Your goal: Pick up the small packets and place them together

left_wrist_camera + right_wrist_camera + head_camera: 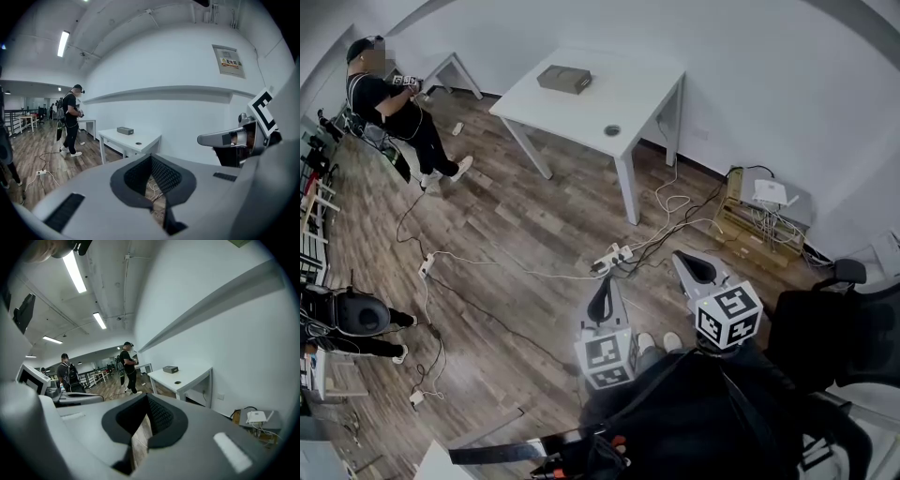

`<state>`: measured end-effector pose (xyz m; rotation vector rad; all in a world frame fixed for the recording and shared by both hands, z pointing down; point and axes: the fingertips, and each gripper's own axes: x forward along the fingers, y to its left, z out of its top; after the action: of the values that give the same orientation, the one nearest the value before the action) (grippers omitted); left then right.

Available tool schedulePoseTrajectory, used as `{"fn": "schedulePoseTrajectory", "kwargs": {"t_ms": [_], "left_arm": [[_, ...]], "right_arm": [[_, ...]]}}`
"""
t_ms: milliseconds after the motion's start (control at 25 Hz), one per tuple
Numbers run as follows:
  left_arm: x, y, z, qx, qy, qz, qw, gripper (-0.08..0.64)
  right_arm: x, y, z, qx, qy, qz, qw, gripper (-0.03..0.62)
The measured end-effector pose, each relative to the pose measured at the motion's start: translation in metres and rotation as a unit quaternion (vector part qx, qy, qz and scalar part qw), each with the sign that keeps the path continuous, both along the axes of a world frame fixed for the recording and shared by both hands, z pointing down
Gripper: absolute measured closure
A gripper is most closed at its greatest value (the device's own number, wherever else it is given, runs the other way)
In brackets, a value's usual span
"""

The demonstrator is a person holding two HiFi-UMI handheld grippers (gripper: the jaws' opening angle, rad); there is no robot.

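Head view, looking steeply down: the left gripper (151, 159) and right gripper (146, 397) are held side by side above a wood plank floor (516, 234), both with jaws closed tip to tip and holding nothing. Ahead, well apart from both, stands a white table (628, 103) against a white wall. A flat brownish box (563, 79) lies at its far edge, its long axis running along that edge. The small packets are too small to make out in any view. Cables and a power strip (612, 256) trail across the floor, and a person (394, 108) stands far left.
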<state>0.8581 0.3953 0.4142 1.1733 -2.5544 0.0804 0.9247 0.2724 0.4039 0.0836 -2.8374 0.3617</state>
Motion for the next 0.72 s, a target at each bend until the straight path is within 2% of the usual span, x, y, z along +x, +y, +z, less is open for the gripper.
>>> {"fn": "schedulePoseTrajectory", "kwargs": {"t_ms": [280,520,720], "left_arm": [[-0.009,0.024,0.013,-0.002,0.013,-0.018,0.9997,0.56],[-0.047,0.059,0.008,0.002,0.007,-0.052,0.9986,0.56],[-0.075,0.079,0.02,-0.003,0.009,-0.064,0.9979,0.56]], "right_arm": [[-0.011,0.007,-0.007,-0.007,-0.032,-0.011,0.999,0.594],[-0.039,0.012,-0.004,-0.005,-0.03,0.004,1.0,0.594],[-0.062,0.021,-0.004,-0.018,-0.05,0.005,0.999,0.594]]}}
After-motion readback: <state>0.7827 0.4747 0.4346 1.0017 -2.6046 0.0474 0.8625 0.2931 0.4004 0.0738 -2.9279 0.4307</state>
